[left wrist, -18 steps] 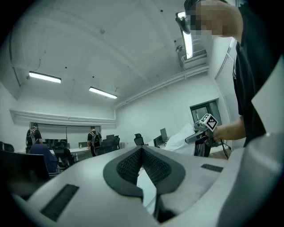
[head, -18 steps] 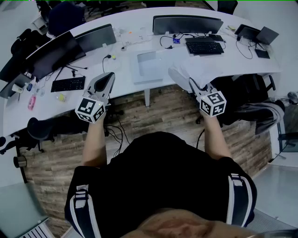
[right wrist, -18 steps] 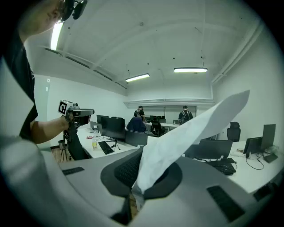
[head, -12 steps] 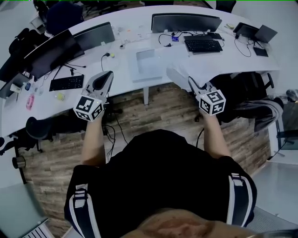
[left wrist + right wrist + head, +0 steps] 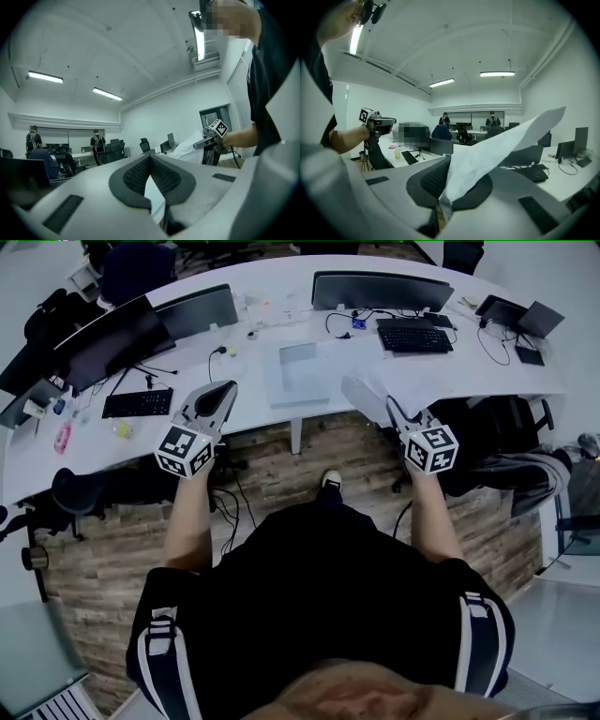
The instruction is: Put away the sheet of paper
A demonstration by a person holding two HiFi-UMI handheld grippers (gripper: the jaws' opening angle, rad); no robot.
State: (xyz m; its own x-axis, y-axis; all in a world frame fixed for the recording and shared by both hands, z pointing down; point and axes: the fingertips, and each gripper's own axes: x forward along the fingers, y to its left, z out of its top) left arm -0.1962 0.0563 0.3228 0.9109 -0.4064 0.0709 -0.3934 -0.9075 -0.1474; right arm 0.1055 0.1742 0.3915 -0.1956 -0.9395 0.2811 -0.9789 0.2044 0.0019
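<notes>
Shoe [image 5: 330, 480] has entered head view; right claw [image 5: 391, 407] clamps paper [image 5: 501, 140]; left claw [image 5: 150, 158], in its view, closed empty.

left hand-held gripper [image 5: 150, 159]: fills the lower frame; its dark ribbed pads meet at the tips, with a slim gap showing below them.
right hand-held gripper [image 5: 196, 144]: at the right, marker cube on top, carried on a bare forearm [image 5: 239, 136].
sheet of paper [image 5: 185, 151]: white, pinched at that gripper's tips and spreading forward from them.
background: two standing people [image 5: 97, 142] near tables with monitors, an office chair [image 5: 145, 145], and lit ceiling lights [image 5: 107, 93].
</notes>
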